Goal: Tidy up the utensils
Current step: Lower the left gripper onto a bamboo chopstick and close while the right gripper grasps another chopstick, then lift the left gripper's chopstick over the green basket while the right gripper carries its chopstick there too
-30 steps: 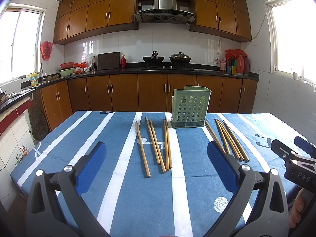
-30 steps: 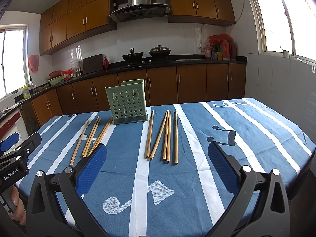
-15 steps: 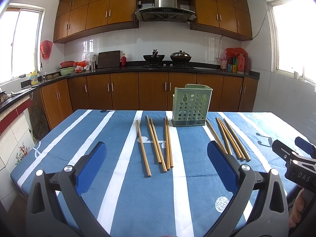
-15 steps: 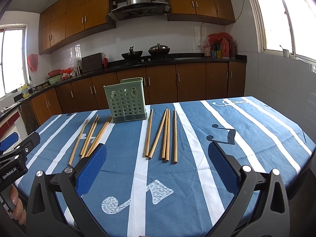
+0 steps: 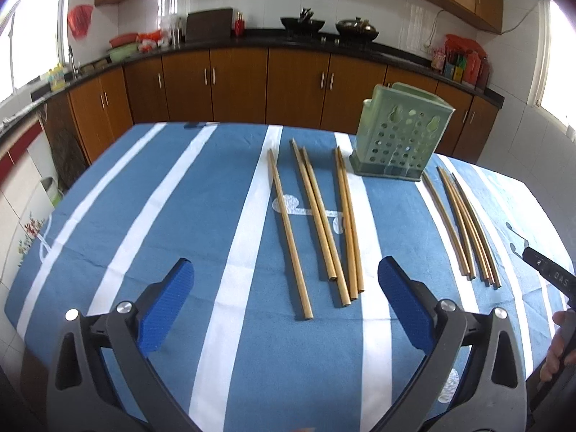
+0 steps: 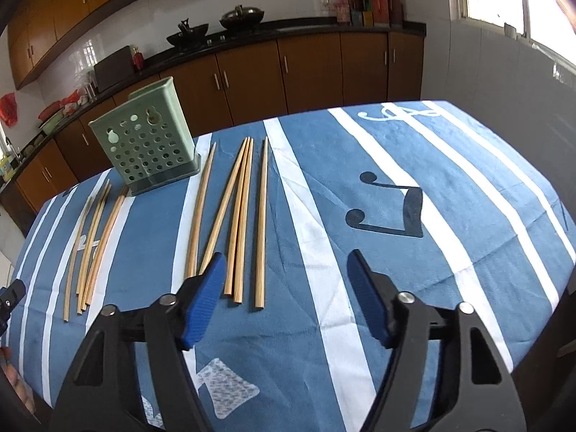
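Chopsticks, left-wrist view: five at frame centre (image 5: 316, 223); about five at right (image 5: 464, 226), all laid on the surface (image 5: 180, 194).
Holder (image 5: 401, 136): one, upper right; contents cannot be told.
Left gripper (image 5: 286, 298): jaws held apart, nothing gripped.
Right gripper (image 6: 286, 297): jaws just narrowed, still apart, nothing between.

Both grippers tilted down: left gripper (image 5: 284, 302) jaws wide apart, right gripper (image 6: 286, 298) jaws just been closing partway, nothing between them.

Ahead of my jaws, matt wooden chopsticks (image 5: 325, 216) lie on creased cloth (image 5: 201, 194); beyond them, the holder (image 5: 399, 136) looks like smooth perforated plastic.
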Tool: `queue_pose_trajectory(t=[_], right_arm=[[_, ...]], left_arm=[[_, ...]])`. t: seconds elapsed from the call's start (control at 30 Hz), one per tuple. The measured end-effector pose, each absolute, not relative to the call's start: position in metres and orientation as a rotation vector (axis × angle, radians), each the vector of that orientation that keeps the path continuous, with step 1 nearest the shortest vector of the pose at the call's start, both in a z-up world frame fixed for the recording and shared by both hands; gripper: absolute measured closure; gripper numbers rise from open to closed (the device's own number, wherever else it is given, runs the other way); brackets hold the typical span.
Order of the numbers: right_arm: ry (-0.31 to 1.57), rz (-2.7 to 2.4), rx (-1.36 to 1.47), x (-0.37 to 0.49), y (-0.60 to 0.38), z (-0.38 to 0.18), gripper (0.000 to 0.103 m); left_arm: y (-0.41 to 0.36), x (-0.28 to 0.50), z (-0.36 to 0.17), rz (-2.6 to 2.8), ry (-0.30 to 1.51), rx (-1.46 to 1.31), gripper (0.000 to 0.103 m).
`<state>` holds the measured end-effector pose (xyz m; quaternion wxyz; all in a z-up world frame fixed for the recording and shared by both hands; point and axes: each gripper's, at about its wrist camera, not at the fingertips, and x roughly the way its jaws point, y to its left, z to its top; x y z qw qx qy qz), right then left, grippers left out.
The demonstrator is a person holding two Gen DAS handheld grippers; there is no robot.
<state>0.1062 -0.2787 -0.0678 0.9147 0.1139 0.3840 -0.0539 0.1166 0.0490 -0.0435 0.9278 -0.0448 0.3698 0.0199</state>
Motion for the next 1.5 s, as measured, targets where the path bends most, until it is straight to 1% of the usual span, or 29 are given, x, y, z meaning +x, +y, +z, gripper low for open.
queue_pose_trajectory(t=[0.1, 0.13, 0.2, 0.27, 0.3, 0.37, 0.4, 0.47, 0.5, 0.57, 0.63, 0.7, 0.73, 0.77, 0.83, 0.87, 1.0, 1.17, 1.5], right_arm=[[0.843, -0.085, 0.236, 0.127, -0.277, -0.076, 0.058], [0.86, -0.086, 0.22, 0.133, -0.273, -0.08, 0.063], [0.889, -0.078, 0.213, 0.143, -0.27, -0.087, 0.067], [0.919, -0.072, 0.211, 0.151, -0.269, -0.093, 0.074], [0.931, -0.071, 0.208, 0.152, -0.268, -0.096, 0.076], [0.934, -0.078, 0.193, 0.151, -0.266, -0.099, 0.082], [0.933, -0.086, 0.18, 0.15, -0.265, -0.099, 0.085], [0.926, -0.1, 0.172, 0.149, -0.268, -0.099, 0.094], [0.921, -0.106, 0.186, 0.149, -0.272, -0.099, 0.094], [0.914, -0.139, 0.203, 0.149, -0.282, -0.099, 0.095], [0.912, -0.154, 0.213, 0.152, -0.289, -0.1, 0.095], [0.911, -0.157, 0.211, 0.154, -0.291, -0.1, 0.095], [0.91, -0.157, 0.201, 0.153, -0.29, -0.1, 0.095], [0.909, -0.157, 0.191, 0.153, -0.289, -0.1, 0.095], [0.906, -0.153, 0.18, 0.157, -0.288, -0.1, 0.095], [0.905, -0.151, 0.178, 0.158, -0.289, -0.1, 0.095], [0.904, -0.152, 0.182, 0.169, -0.294, -0.101, 0.095], [0.88, -0.173, 0.19, 0.178, -0.303, -0.102, 0.095], [0.856, -0.165, 0.18, 0.168, -0.3, -0.105, 0.095]], left_arm=[[0.057, 0.131, -0.05, 0.042, 0.79, -0.101, 0.004], [0.058, 0.134, -0.051, 0.045, 0.801, -0.103, 0.004], [0.064, 0.142, -0.054, 0.046, 0.818, -0.114, 0.004], [0.068, 0.148, -0.056, 0.06, 0.831, -0.113, 0.004], [0.07, 0.152, -0.058, 0.069, 0.84, -0.109, 0.005], [0.072, 0.16, -0.063, 0.069, 0.866, -0.105, 0.016], [0.072, 0.164, -0.065, 0.069, 0.875, -0.102, 0.02], [0.072, 0.171, -0.071, 0.054, 0.906, -0.103, 0.036], [0.071, 0.173, -0.074, 0.045, 0.915, -0.105, 0.039], [0.067, 0.177, -0.079, 0.028, 0.935, -0.106, 0.049], [0.061, 0.181, -0.083, 0.017, 0.944, -0.089, 0.051], [0.057, 0.185, -0.086, 0.011, 0.958, -0.077, 0.059], [0.055, 0.187, -0.088, 0.007, 0.968, -0.076, 0.066], [0.053, 0.19, -0.092, 0.004, 0.986, -0.075, 0.076], [0.049, 0.195, -0.096, 0.012, 0.989, -0.056, 0.086], [0.047, 0.197, -0.096, 0.01, 0.992, -0.045, 0.093], [0.048, 0.217, -0.096, -0.003, 0.989, -0.014, 0.095], [0.062, 0.239, -0.096, -0.011, 0.952, -0.018, 0.095], [0.065, 0.213, -0.097, -0.042, 0.912, -0.042, 0.093]])
